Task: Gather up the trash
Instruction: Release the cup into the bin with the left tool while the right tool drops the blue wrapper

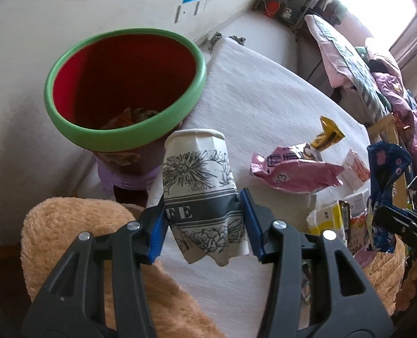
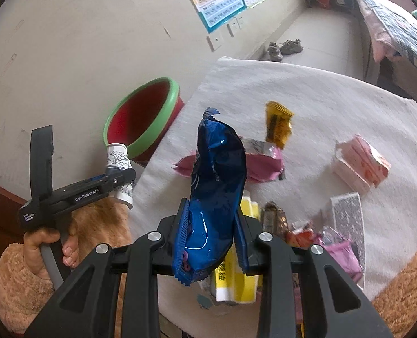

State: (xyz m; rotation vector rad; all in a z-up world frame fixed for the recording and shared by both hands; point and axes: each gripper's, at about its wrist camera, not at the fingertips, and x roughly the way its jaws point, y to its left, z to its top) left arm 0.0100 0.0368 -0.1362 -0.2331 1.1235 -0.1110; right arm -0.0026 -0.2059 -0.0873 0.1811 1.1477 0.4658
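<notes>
My left gripper [image 1: 204,226] is shut on a crumpled paper cup [image 1: 200,186] with a black flower print, held just in front of the red bin with a green rim [image 1: 124,138]. Some trash lies at the bin's bottom. My right gripper [image 2: 211,239] is shut on a shiny blue snack bag [image 2: 217,180] that stands up above the white cloth [image 2: 335,95]. In the right wrist view the left gripper [image 2: 118,176] with the cup [image 2: 118,157] hangs beside the bin [image 2: 143,118], a hand [image 2: 48,250] on its handle. The blue bag [image 1: 386,180] also shows at the right of the left wrist view.
On the cloth lie a pink wrapper [image 1: 293,171], a yellow packet [image 2: 277,124], a pink box [image 2: 360,163], a yellow carton [image 2: 236,276] and several small wrappers. A fluffy tan rug [image 1: 76,231] borders the cloth. A bed [image 1: 357,64] stands at the right, shoes [image 2: 284,48] by the wall.
</notes>
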